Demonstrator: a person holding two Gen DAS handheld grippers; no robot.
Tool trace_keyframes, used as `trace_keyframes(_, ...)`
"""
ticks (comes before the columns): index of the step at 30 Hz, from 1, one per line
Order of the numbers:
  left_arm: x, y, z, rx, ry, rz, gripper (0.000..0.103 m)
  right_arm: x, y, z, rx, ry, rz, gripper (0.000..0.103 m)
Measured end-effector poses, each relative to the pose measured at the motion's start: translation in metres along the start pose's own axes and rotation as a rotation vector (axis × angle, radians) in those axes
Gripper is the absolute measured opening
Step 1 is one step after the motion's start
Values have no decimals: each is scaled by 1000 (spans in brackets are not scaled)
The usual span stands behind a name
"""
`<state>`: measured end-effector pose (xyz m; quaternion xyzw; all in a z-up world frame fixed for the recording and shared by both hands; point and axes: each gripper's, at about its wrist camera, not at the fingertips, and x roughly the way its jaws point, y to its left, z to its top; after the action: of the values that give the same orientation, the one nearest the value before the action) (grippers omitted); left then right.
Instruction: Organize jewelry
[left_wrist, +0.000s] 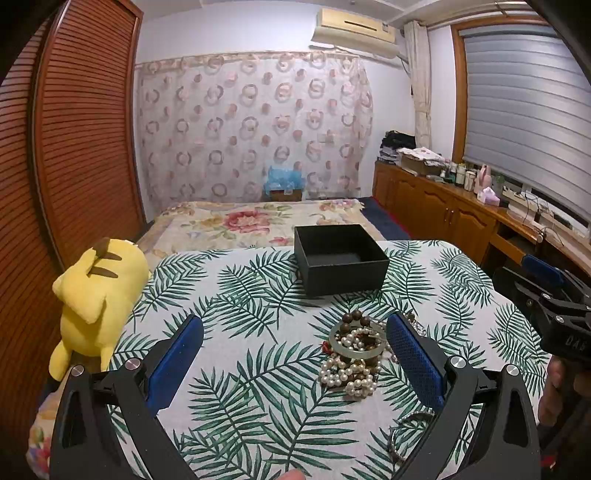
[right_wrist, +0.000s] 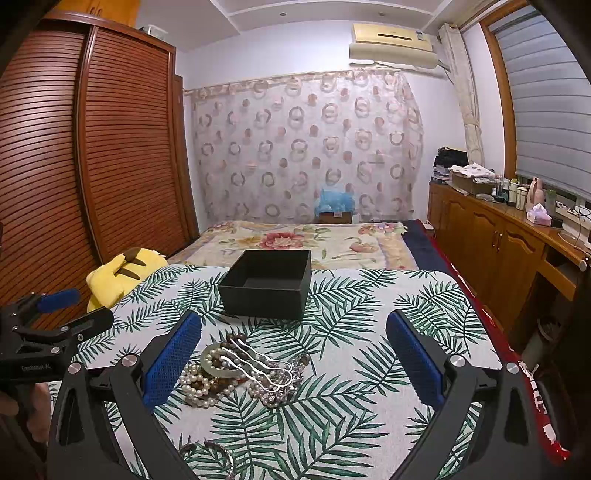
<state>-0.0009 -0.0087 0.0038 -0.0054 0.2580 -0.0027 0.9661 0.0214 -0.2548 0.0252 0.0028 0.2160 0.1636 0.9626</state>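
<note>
A yellow plush toy (left_wrist: 96, 295) lies at the tabletop's (left_wrist: 236, 354) left edge. The left gripper (left_wrist: 295, 354) hovers, jaws spread wide, empty. The tangled heap of pearl and wooden-bead jewelry (right_wrist: 236, 373) sits near the open black square box (right_wrist: 267, 286). The right gripper (right_wrist: 293, 356) likewise gapes empty.

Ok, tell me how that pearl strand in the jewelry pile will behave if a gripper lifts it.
The pearl strand lies in loose loops, so it will probably hang limp and dangle. It is tangled with the pale bangle and brown beads, so it may drag them along. The round, glossy pearls could slip between the pads.
</note>
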Motion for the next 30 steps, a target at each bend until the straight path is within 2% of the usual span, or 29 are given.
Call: trace_keyframes(30, -5, 1, 2, -2, -3, -2, 96, -2, 1, 2, -3, -1, 1, 101)
